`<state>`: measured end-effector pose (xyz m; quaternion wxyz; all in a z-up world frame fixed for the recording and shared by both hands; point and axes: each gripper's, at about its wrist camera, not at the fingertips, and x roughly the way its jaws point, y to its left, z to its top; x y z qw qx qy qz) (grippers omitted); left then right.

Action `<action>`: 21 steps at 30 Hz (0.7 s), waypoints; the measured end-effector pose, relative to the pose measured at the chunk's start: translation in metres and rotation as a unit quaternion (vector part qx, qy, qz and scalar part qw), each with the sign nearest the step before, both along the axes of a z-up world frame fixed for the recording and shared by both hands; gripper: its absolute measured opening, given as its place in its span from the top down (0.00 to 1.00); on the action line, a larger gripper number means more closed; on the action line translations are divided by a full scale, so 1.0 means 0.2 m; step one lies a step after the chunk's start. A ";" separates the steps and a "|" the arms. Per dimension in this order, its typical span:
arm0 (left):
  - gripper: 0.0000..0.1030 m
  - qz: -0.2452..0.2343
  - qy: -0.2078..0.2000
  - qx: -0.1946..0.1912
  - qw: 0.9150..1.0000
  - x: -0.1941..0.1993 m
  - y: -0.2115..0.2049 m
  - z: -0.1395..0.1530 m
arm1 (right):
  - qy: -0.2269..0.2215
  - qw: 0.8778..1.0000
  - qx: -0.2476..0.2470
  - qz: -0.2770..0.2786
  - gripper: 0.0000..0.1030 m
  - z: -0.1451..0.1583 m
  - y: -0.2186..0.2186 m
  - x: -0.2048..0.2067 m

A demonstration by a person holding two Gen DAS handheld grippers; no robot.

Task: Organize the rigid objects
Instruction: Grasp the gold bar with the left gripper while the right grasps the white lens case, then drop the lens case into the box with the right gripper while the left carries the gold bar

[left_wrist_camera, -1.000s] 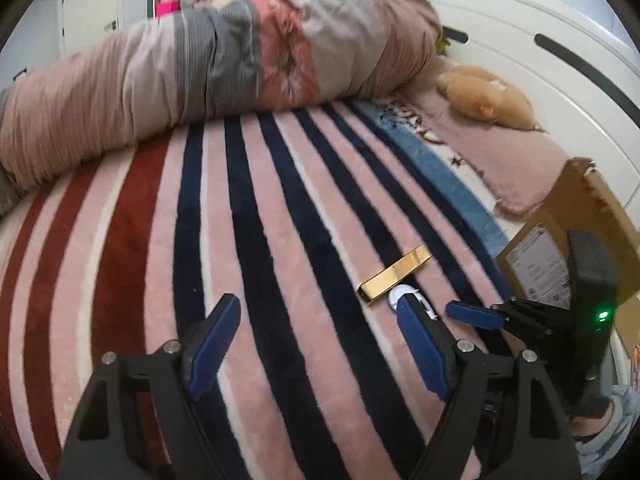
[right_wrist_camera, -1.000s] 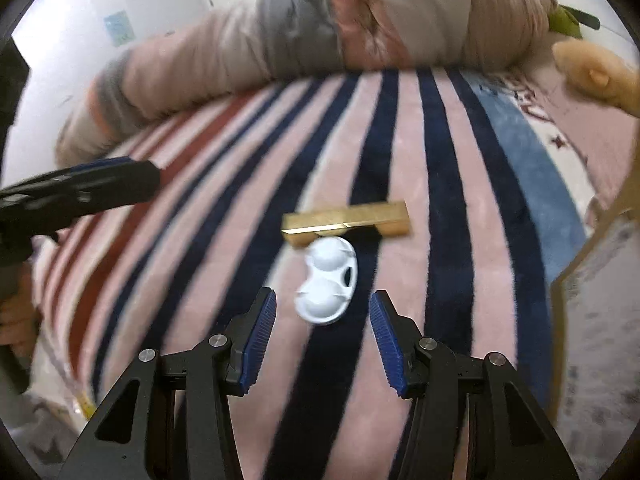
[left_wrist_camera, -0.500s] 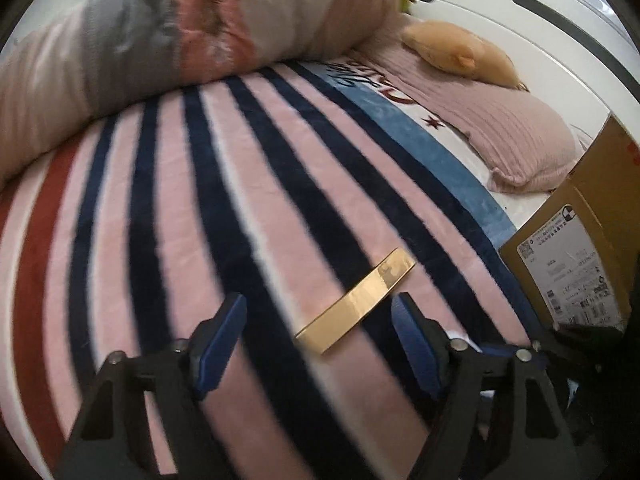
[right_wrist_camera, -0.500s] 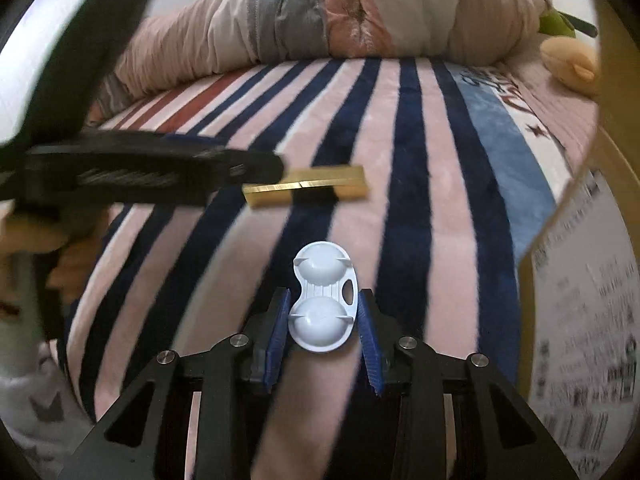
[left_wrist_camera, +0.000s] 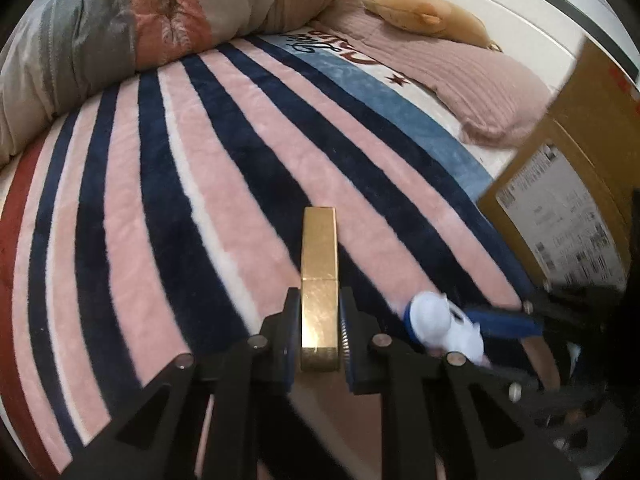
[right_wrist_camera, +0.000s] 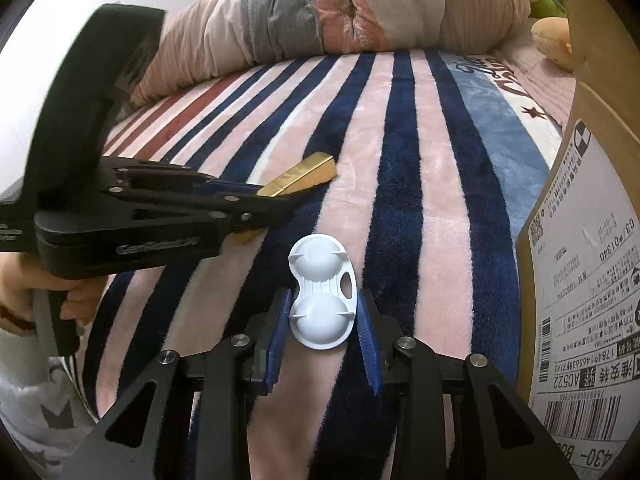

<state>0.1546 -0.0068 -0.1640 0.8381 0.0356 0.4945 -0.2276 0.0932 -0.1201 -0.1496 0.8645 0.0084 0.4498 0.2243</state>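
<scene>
A long gold box lies on the striped blanket. My left gripper is shut on its near end. The gold box also shows in the right wrist view, with the left gripper clamped on it from the left. My right gripper is shut on a white twin-dome plastic case, held just above the blanket. In the left wrist view the white case appears blurred between the right gripper's blue pads at lower right.
A cardboard box with shipping labels stands at the right; it also shows in the left wrist view. A rolled duvet lies across the back. A pink pillow and a tan plush toy lie at the far right.
My left gripper swung over the gold box and closed on its near end. My right gripper closed on the white case and holds it nearer the cardboard box.
</scene>
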 end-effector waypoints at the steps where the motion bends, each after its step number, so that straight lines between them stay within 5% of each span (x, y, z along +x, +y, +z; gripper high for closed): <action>1: 0.85 0.009 0.000 -0.004 1.000 0.02 -0.01 -0.01 | -0.001 1.000 -0.001 0.000 0.72 0.00 0.01 0.01; 12: 0.85 0.039 -0.012 -0.010 0.999 -0.01 -0.01 0.01 | -0.012 1.000 -0.014 0.007 0.72 0.02 0.04 -0.01; 21: 0.85 0.067 -0.035 -0.019 0.997 -0.24 0.13 0.20 | -0.042 0.999 -0.011 0.022 0.73 0.14 0.07 -0.11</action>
